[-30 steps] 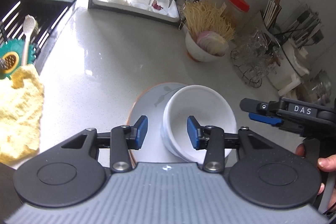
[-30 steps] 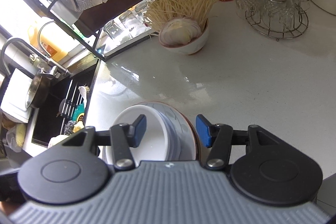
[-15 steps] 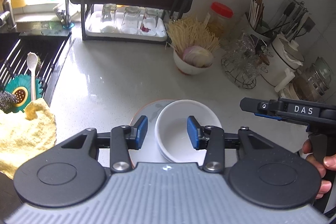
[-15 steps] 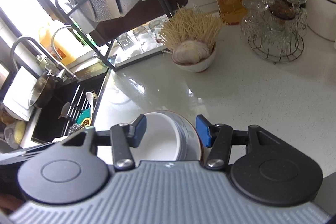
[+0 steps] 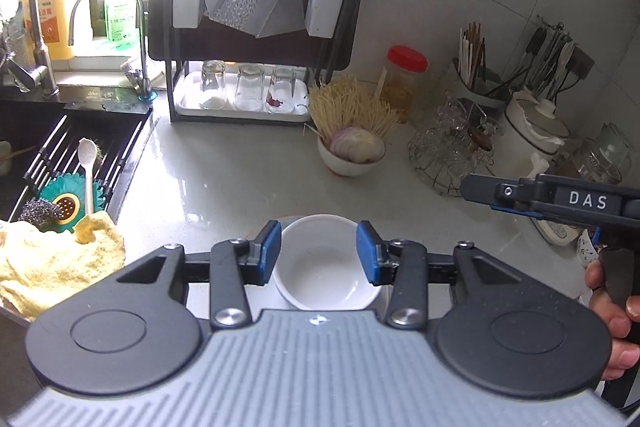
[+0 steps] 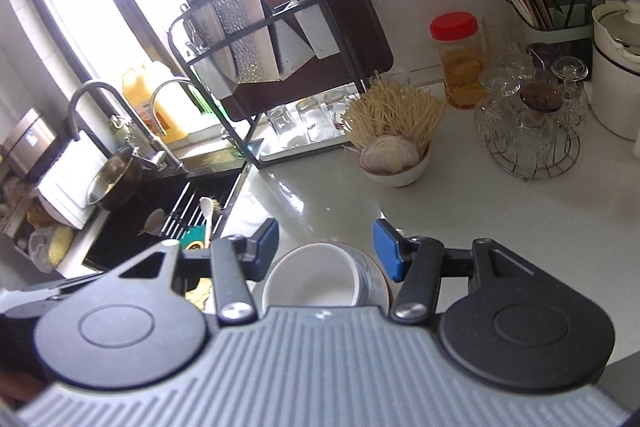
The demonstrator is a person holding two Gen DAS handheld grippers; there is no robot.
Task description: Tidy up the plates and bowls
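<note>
Left gripper [image 5: 318, 251] open, above bowl [image 5: 326, 267]

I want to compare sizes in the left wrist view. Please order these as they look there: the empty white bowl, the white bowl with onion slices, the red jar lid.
1. Empty white bowl, nearest the camera.
2. White bowl with onion slices.
3. Red jar lid.
</note>
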